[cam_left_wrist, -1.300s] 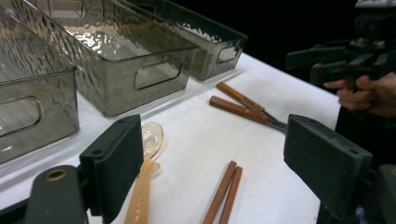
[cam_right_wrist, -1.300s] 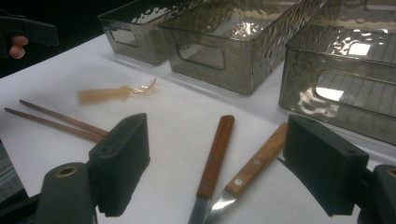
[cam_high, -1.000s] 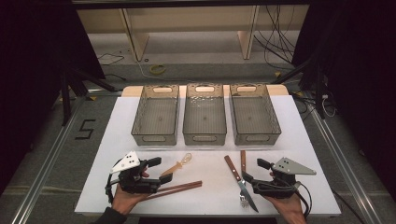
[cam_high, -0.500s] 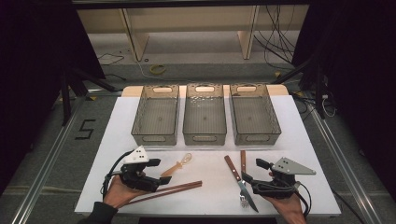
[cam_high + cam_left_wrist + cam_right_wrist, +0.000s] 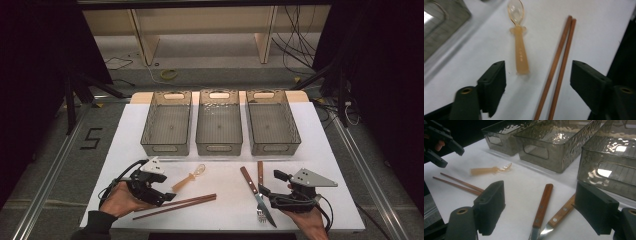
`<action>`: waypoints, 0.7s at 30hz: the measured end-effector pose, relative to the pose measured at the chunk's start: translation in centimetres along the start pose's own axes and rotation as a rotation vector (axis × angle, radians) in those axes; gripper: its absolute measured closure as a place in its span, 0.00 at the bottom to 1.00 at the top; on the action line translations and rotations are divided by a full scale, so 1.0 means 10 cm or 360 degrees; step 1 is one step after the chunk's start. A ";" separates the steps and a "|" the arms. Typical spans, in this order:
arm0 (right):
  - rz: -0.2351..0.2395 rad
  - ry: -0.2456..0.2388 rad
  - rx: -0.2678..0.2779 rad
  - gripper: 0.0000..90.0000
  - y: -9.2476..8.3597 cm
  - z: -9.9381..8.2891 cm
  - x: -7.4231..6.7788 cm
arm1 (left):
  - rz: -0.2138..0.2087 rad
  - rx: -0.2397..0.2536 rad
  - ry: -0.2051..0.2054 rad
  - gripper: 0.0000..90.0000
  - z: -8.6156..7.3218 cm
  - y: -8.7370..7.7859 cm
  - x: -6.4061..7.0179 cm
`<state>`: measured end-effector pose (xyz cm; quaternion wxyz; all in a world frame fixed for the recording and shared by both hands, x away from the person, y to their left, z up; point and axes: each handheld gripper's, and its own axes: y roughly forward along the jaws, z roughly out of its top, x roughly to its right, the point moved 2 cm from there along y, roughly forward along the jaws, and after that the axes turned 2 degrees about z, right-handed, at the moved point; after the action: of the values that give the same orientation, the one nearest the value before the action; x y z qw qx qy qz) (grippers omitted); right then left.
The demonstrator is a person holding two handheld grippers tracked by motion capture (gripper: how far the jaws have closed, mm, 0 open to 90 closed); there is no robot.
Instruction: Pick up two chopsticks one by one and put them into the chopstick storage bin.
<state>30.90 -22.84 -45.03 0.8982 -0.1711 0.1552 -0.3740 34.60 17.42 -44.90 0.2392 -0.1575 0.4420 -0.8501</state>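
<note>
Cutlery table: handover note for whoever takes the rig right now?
Left hand-held gripper: open, jaws have just been closing, straddling the pair of brown wooden chopsticks without pressing on them.
Right hand-held gripper: open, holding nothing, hovering over the wooden-handled knife and wooden-handled fork.
Translucent orange plastic spoon lies on the white table beside the chopsticks.
Three grey see-through plastic bins stand in a row at the back, all empty.
Done: nothing binned.
Left: probably grip the chopsticks, then move all four utensil items into the bins.
</note>
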 end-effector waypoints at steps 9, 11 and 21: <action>0.0013 -0.0003 -0.0016 0.28 0.01 0.00 -0.01 | -0.0012 -0.0236 0.0110 0.49 0.00 0.15 0.02; 0.0016 -0.0002 -0.0017 0.28 0.01 0.00 -0.01 | -0.0018 -0.0251 0.0122 0.51 0.00 0.16 0.01; 0.0022 0.0004 -0.0029 0.28 0.02 -0.01 -0.01 | -0.0038 -0.0385 0.0183 0.64 -0.05 0.28 0.01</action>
<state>30.97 -22.66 -45.21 0.8989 -0.1777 0.1610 -0.3667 35.01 16.32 -47.53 0.1825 -0.1416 0.5524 -0.8009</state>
